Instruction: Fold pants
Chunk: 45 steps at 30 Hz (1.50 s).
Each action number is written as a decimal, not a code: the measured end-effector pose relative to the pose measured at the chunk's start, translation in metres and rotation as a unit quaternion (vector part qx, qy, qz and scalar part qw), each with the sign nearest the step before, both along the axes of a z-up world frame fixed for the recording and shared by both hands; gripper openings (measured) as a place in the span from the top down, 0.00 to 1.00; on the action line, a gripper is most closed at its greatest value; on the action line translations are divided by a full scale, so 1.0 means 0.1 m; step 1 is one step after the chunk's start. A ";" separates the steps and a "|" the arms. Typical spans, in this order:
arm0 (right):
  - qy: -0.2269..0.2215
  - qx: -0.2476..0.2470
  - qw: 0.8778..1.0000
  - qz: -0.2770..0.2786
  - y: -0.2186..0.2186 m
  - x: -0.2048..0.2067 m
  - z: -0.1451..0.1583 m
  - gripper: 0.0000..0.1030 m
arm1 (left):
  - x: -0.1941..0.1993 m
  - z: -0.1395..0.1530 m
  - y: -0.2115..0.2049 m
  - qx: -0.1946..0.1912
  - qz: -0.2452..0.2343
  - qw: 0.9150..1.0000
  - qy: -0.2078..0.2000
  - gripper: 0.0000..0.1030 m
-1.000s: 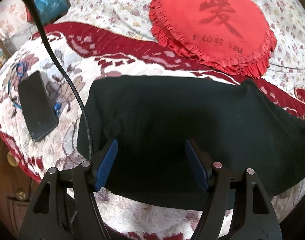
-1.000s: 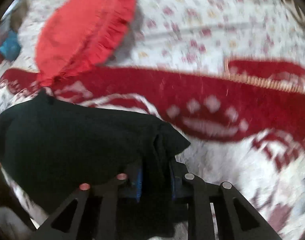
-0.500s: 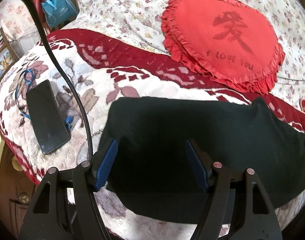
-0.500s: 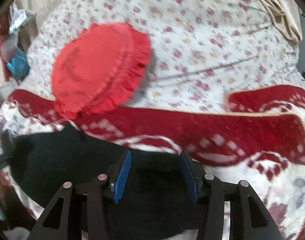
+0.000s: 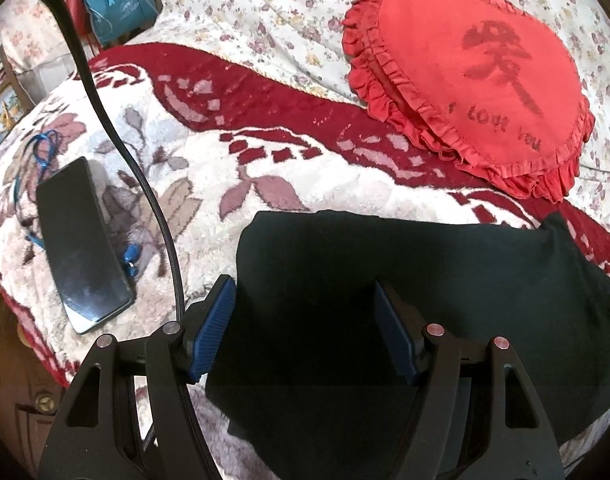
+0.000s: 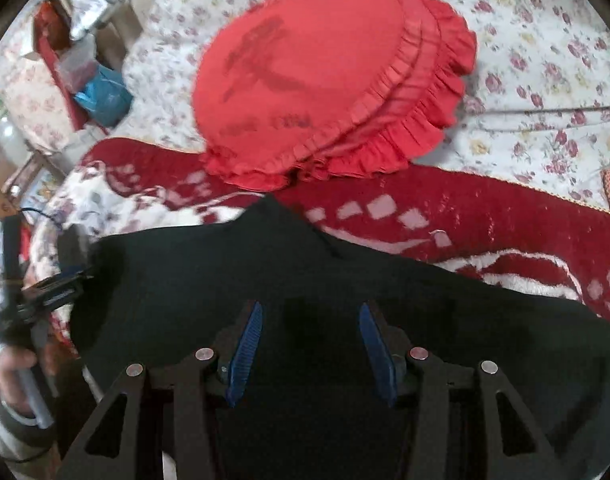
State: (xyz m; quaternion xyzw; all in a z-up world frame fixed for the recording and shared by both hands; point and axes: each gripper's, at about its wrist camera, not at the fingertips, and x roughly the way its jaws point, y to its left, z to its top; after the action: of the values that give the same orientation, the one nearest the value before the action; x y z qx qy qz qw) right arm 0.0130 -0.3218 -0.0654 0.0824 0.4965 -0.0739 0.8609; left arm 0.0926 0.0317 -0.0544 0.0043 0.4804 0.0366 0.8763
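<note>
So both claws are let go right now. Left gripper [image 5: 305, 328] has its blue pads spread wide above the black pants [image 5: 445, 288], nothing pinched between them. Right gripper [image 6: 311, 344] is parted too, pads either side of bare cloth; looks like it's hovering, though the blur makes contact hard to call. Pants lie folded flat on the red-and-white blanket [image 5: 265, 152], just below the heart pillow [image 5: 477, 80], phone [image 5: 79, 244] off to the left.

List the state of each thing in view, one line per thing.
black pants: folded, lying flat on the blanket.
left gripper: jaws opening, nothing held, over the pants.
right gripper: open, nothing held, over the pants.
phone: screen dark, flat on the blanket.
heart pillow: lying beyond the pants.
</note>
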 end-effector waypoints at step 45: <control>-0.005 -0.009 1.000 -0.026 0.13 -0.94 0.21 0.51 | -0.78 0.35 -0.05 0.031 -0.014 0.998 -0.055 0.21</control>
State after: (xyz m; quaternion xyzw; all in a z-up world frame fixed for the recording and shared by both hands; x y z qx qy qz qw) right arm -0.0815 -0.3090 -0.0440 0.0878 0.4888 -0.1001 0.8622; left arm 0.0150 0.0263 -0.0189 0.0366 0.4297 0.0397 0.9014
